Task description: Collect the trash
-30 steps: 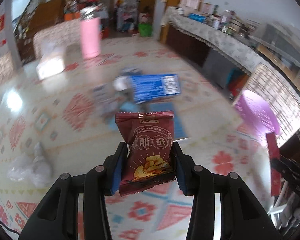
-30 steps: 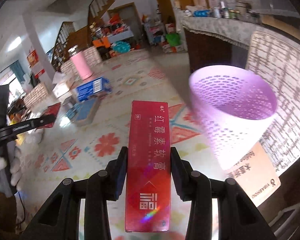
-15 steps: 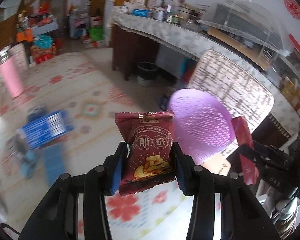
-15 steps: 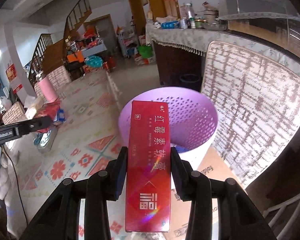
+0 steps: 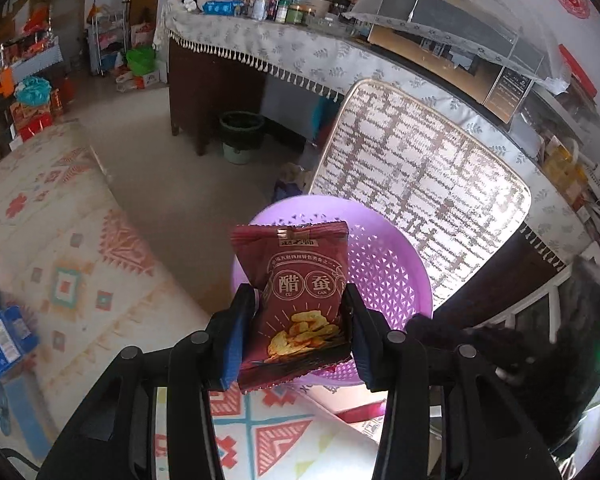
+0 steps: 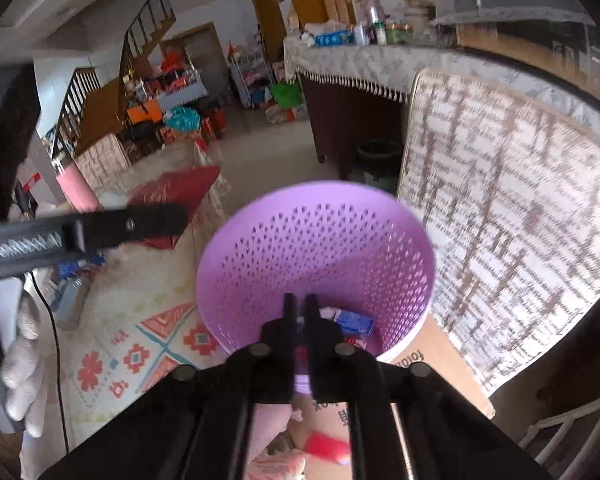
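A patterned rug (image 5: pixel 72 264) covers the floor left of a long counter (image 5: pixel 300 56) draped in leafy cloth, with jars (image 5: pixel 288 8) on top (labels unreadable). A woven mat (image 5: pixel 416 172) leans against the counter; a dark bin (image 5: pixel 242 136) stands beneath it, a staircase (image 6: pixel 112 92) behind

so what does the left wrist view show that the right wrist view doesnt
Only the left wrist view shows the front of the snack packet clamped in the left tool, and a blue box on the patterned mat. Only the right wrist view shows the right tool nearly shut and empty, and blue litter at the basket's bottom. Both show the purple basket beside the woven panel.
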`<state>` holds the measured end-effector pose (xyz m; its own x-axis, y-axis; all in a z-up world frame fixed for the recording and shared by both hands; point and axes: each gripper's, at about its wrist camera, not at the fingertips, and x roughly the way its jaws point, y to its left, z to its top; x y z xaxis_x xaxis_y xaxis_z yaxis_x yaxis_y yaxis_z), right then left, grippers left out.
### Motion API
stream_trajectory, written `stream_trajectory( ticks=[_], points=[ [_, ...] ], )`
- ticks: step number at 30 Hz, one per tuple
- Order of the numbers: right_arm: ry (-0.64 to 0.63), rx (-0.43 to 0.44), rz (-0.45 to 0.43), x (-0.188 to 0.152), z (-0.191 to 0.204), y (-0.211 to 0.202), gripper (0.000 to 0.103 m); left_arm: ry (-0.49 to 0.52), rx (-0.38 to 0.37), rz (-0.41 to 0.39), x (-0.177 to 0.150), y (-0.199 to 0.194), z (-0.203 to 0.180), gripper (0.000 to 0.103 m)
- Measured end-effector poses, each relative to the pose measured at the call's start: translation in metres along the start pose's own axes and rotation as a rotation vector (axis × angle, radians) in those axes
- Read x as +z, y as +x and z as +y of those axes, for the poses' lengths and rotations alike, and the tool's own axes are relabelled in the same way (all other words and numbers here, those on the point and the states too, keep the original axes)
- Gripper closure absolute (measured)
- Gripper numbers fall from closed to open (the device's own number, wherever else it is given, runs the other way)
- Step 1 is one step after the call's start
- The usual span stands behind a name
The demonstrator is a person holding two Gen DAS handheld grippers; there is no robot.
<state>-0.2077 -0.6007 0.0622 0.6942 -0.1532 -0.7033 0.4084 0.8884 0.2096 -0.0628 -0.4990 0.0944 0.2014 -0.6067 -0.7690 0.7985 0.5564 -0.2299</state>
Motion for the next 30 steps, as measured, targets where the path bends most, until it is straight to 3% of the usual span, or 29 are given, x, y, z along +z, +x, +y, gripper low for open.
stream_trajectory(
  ticks=[5, 7, 11, 15, 21, 24, 28, 30],
  points=[
    [0.020, -0.030, -0.063, -0.011, -0.009, -0.015, 0.099, 0.004, 0.005, 0.001, -0.005, 0.002, 0.001, 0.057],
    [0.058, -0.040, -0.070, -0.019, -0.022, -0.025, 0.092, 0.010, 0.004, 0.004, -0.003, 0.005, 0.000, 0.054],
    [0.145, -0.072, -0.035, -0.050, -0.050, -0.031, 0.047, 0.010, -0.009, 0.006, 0.002, 0.011, -0.006, 0.040],
    [0.215, -0.062, 0.094, -0.097, -0.076, -0.011, 0.031, 0.013, -0.042, 0.010, -0.003, 0.005, -0.011, 0.038],
    [0.165, -0.119, 0.398, -0.198, -0.090, 0.080, 0.028, 0.012, -0.062, 0.005, -0.025, -0.015, -0.009, 0.036],
    [0.062, -0.211, 0.415, -0.225, -0.083, 0.098, 0.028, 0.038, -0.044, -0.005, -0.036, -0.029, -0.010, 0.036],
    [0.039, -0.188, 0.370, -0.216, -0.084, 0.090, 0.027, 0.033, -0.047, -0.025, -0.047, -0.051, -0.004, 0.036],
    [-0.022, -0.191, 0.394, -0.211, -0.086, 0.095, 0.016, -0.002, -0.057, -0.034, -0.054, -0.062, 0.007, 0.036]
  ],
)
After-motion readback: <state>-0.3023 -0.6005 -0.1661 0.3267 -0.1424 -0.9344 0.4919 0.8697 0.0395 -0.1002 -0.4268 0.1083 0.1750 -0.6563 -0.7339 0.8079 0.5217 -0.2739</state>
